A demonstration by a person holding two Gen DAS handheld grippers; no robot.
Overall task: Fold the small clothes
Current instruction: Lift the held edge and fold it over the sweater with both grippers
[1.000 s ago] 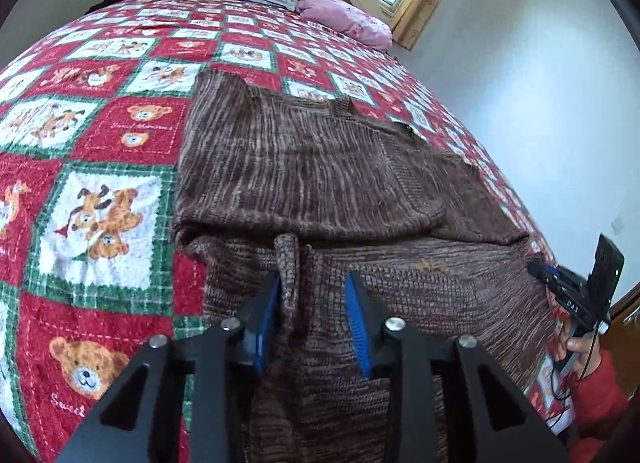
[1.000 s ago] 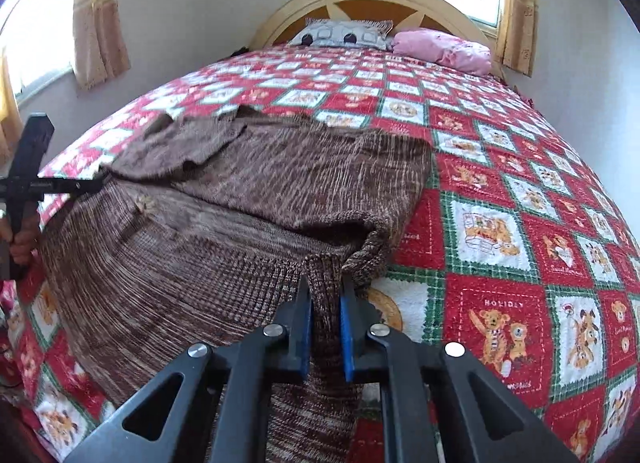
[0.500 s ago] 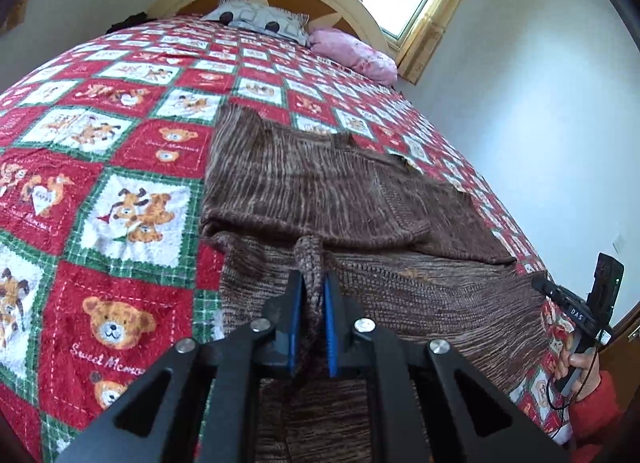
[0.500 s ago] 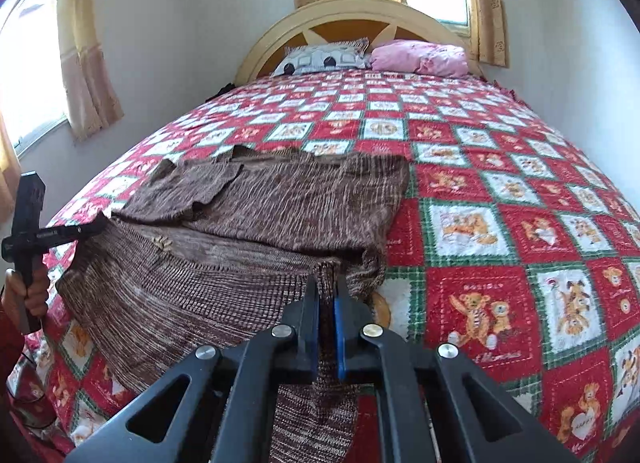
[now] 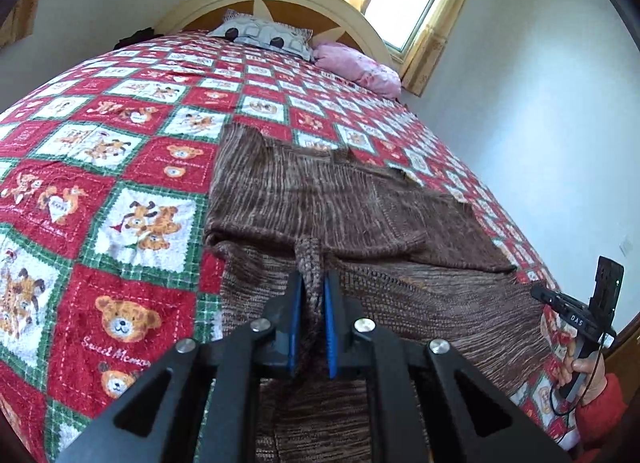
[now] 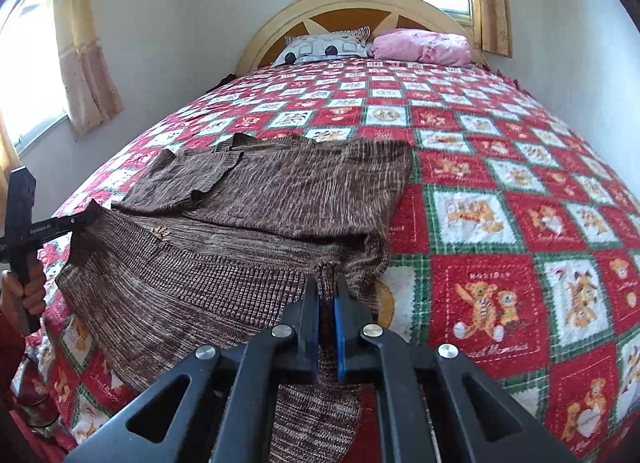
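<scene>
Sunlit bedroom, with a red-and-green teddy-bear patchwork quilt (image 6: 500, 219) covering the bed. On it, towards its near edge, lies a brown marled knitted sweater (image 5: 320, 199), one sleeve already laid across the body — a first fold seems done. The left gripper (image 5: 310, 295) has its blue pads pressed together on a bunched bit of the hem; the right gripper (image 6: 327, 299) pinches the hem's other end likewise. What looks left: carrying the bottom edge up over the body — then tidying.

Daylight from windows (image 5: 404, 3) behind headboard, glare there; strong fisheye bending, dark corners; slight softness.
</scene>
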